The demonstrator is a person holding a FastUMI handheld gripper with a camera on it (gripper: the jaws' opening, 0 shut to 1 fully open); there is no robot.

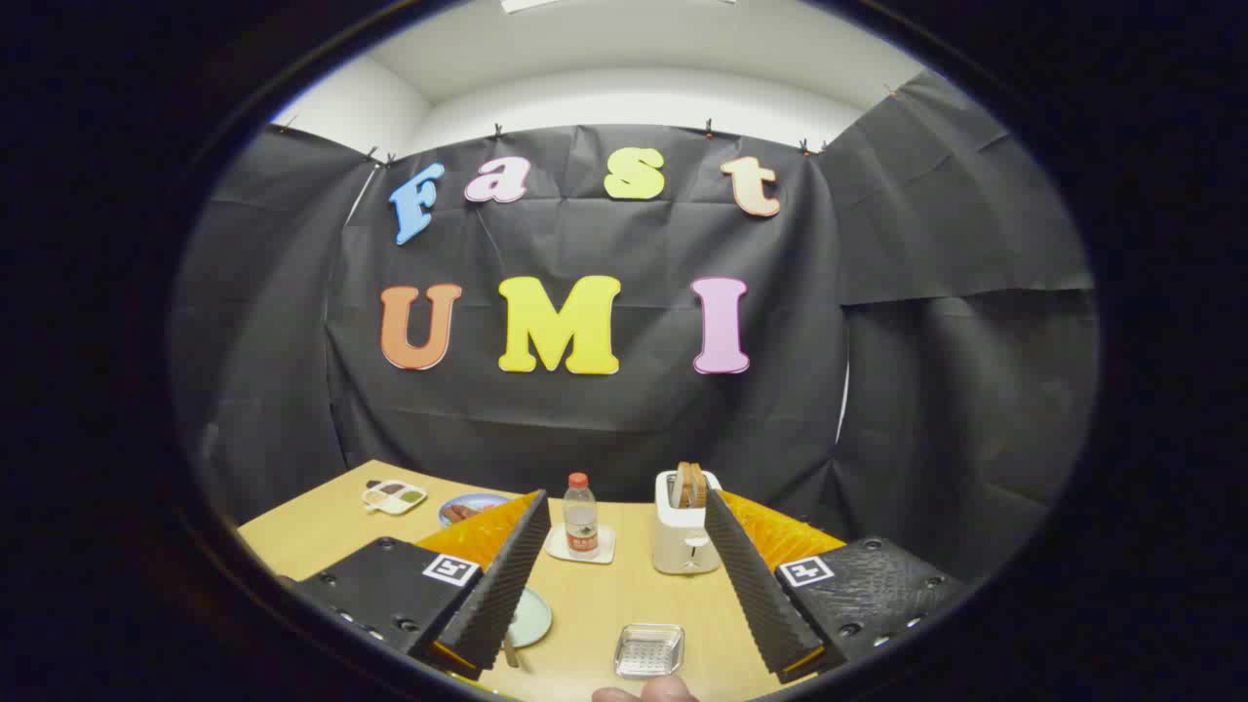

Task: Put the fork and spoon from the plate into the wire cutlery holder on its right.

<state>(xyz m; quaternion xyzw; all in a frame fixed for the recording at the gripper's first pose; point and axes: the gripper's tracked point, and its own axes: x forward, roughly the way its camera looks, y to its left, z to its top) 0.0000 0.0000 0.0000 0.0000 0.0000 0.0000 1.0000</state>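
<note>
My gripper (625,499) is held high above the wooden table (624,595), its two black ridged fingers (502,585) wide apart with nothing gripped. Low between them sits the small square wire cutlery holder (648,650). To its left lies a pale green plate (531,617), mostly hidden behind the left finger. A brown handle (509,651) of one utensil pokes out at the plate's near rim; the rest of the cutlery is hidden.
A white toaster (685,531) with bread in it and a water bottle (580,515) on a white coaster stand farther back. A blue dish (468,507) and a white divided tray (394,496) are at the far left. A person's fingertip (643,693) shows just below the holder.
</note>
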